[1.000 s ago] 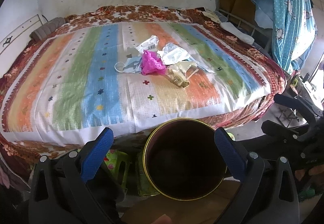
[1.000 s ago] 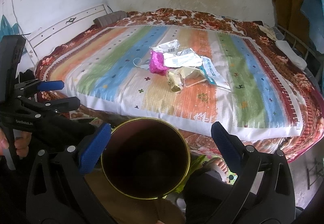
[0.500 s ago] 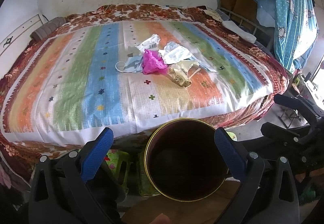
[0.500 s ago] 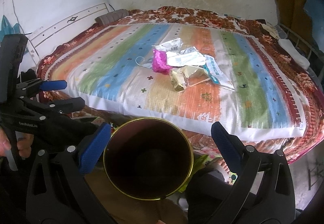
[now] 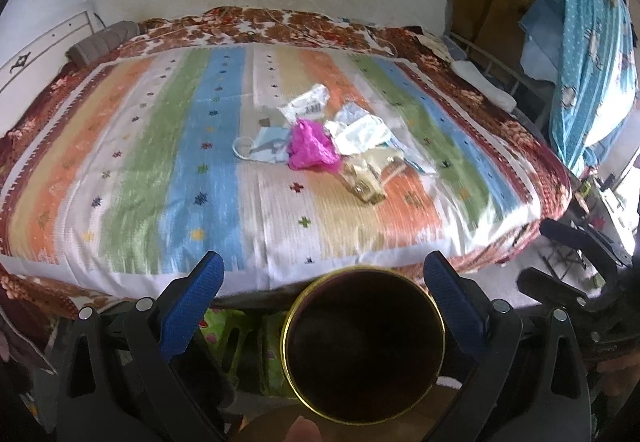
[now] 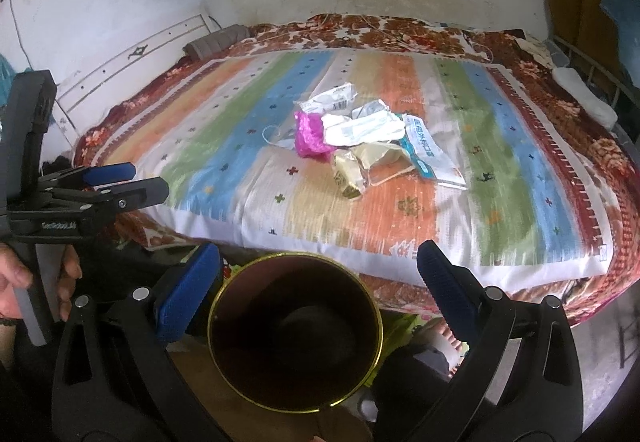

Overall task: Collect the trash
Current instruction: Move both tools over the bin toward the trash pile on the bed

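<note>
**Jaws wide, nothing gripped**

Both jaws are standing fully apart and empty: left gripper (image 5: 320, 296), right gripper (image 6: 318, 276). The striped bedspread (image 6: 500, 170) is carrying the trash pile (image 6: 360, 146) mid-bed, well apart from both. The gold-rimmed bin (image 6: 296, 334) is waiting below, probably positioned to receive drops. The pink wrapper (image 5: 310, 146) is lying nearest the left gripper.

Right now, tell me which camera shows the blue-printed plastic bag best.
The right wrist view: the blue-printed plastic bag lies there in full, print visible, beside the gold wrapper. In the left wrist view only its edge peeks from behind the pile.
</note>
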{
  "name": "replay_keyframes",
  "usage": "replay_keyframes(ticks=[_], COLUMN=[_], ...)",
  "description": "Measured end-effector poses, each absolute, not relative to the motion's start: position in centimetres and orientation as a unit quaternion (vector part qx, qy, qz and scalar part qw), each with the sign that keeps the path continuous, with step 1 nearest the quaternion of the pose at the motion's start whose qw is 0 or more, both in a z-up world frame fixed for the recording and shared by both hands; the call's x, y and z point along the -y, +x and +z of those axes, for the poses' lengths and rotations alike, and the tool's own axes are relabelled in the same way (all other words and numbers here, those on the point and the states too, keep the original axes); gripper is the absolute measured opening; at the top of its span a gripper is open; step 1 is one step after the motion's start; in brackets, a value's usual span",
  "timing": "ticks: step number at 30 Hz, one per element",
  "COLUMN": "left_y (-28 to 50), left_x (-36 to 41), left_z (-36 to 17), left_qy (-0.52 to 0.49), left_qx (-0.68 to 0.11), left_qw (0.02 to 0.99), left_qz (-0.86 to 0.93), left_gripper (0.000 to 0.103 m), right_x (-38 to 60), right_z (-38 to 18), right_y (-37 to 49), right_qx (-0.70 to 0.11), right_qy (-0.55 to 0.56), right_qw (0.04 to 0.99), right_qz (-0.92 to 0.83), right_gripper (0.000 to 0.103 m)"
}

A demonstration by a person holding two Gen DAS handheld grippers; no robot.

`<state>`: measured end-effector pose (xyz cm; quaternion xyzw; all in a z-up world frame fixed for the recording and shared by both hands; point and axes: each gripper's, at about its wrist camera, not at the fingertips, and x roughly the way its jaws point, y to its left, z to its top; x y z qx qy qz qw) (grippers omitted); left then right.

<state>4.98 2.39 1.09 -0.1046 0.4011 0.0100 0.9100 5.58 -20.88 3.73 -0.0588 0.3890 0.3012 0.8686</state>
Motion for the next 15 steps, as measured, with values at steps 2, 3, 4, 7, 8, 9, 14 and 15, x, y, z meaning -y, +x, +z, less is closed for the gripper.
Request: replay_keyframes(ticks=[2, 3, 4, 7, 8, 9, 14, 15], left_y=[5.6, 5.9, 6.3, 7.3, 7.8, 8.1, 10.2, 10.4], left_x=[-2.6, -2.7, -2.8, -2.8, -3.0, -3.1, -3.7, -3.7], left_z=[1.2, 1.2, 1.2, 1.2, 1.2, 1.1, 1.1, 1.1], left_qy=[-0.111, -0.113, -0.113, -0.105, -0.107, -0.109, -0.114, -0.11], left_qx=[-0.403, -0.405, -0.408, -0.411, -0.414, -0.417, -0.431, -0.433], left_qw=[0.909, 0.907, 0.906, 0.905, 0.904, 0.902, 0.895, 0.895], left_qz=[0.003, 0.0, -0.003, 0.001, 0.003, 0.004, 0.004, 0.006], left_gripper=[0.097, 0.097, 0.097, 0.097, 0.097, 0.097, 0.097, 0.097], right_x=[20.9, 20.9, 20.9, 20.6, 20.6, 20.6, 20.3, 20.1], right_z=[4.0, 4.2, 4.3, 4.7, 4.8, 4.9, 5.1, 5.1], right_y=[6.2, 6.6, 6.9, 8.0, 8.5, 8.8, 10.5, 10.8], right_qx=[-0.389, -0.388, -0.387, -0.387, -0.39, -0.392, -0.395, -0.396], right_qy=[-0.056, -0.056, -0.059, -0.058, -0.052, -0.047, -0.051, -0.052], right_qw=[0.87, 0.871, 0.872, 0.873, 0.87, 0.868, 0.869, 0.869], right_qz=[0.298, 0.297, 0.295, 0.29, 0.298, 0.301, 0.293, 0.29], right_gripper=[0.094, 0.094, 0.094, 0.094, 0.094, 0.094, 0.094, 0.094])
